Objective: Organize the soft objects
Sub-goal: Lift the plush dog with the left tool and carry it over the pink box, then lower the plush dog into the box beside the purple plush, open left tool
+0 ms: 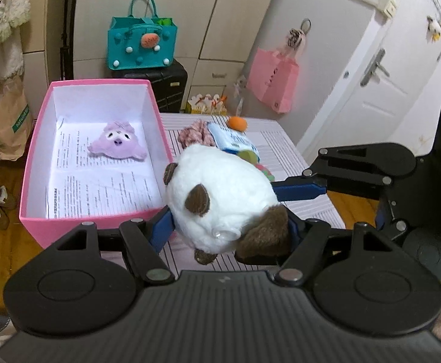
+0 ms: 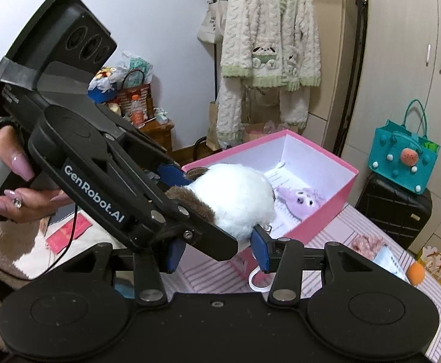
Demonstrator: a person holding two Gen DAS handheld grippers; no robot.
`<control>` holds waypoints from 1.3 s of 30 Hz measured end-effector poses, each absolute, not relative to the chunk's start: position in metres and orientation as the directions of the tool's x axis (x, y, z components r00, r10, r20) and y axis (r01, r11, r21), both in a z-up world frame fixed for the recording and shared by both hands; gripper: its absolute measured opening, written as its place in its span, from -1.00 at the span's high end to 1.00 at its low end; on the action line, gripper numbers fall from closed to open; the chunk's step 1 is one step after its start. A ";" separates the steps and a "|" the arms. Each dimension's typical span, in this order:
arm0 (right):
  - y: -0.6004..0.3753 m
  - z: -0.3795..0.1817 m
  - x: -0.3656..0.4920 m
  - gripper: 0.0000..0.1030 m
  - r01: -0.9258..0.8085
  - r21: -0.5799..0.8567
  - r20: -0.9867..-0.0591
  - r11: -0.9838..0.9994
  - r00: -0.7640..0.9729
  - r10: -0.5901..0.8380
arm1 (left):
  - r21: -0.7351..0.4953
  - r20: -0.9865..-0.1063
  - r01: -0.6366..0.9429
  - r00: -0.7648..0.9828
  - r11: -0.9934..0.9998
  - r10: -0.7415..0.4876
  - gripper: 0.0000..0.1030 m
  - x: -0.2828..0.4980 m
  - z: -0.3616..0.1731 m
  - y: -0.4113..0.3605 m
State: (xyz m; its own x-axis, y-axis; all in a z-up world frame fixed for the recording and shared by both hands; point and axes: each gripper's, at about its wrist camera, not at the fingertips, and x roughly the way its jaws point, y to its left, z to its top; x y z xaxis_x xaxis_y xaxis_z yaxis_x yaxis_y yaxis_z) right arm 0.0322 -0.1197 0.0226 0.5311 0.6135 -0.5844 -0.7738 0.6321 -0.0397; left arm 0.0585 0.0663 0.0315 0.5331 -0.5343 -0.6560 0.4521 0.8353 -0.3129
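Both tongs, left [image 1: 229, 211] and right [image 2: 217, 251], were closed partway on the white plush toy [image 1: 220, 196], which hung above the counter [image 1: 284, 139] beside the pink box [image 1: 36, 139]. Best, I judged, to carry it level over the rim, lower it beside the purple plush [image 1: 117, 145], then release together.
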 end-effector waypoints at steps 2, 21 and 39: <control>-0.114 0.025 0.043 -0.02 -0.767 -0.041 -0.571 0.640 0.543 0.615 | -0.332 -0.639 0.442 0.545 0.833 -0.544 -0.37 0.068 0.032 0.074; -0.076 -0.021 0.183 -0.02 -0.793 0.024 -0.594 0.609 0.479 0.647 | -0.488 -0.683 0.210 0.512 0.847 -0.521 -0.31 0.213 -0.037 0.116; -0.048 -0.060 0.217 0.02 -0.753 -0.185 -0.728 0.632 0.537 0.427 | -0.547 -0.736 0.111 0.409 0.830 -0.540 -0.17 0.269 -0.095 0.114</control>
State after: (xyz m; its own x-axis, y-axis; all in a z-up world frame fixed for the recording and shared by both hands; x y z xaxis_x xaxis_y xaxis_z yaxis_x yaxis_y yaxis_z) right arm 0.2172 -0.0482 -0.0596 0.5369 0.4269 -0.7277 -0.7527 0.6319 -0.1846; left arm 0.2690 0.1138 -0.0946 0.4087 -0.5396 -0.7361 0.1108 0.8299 -0.5468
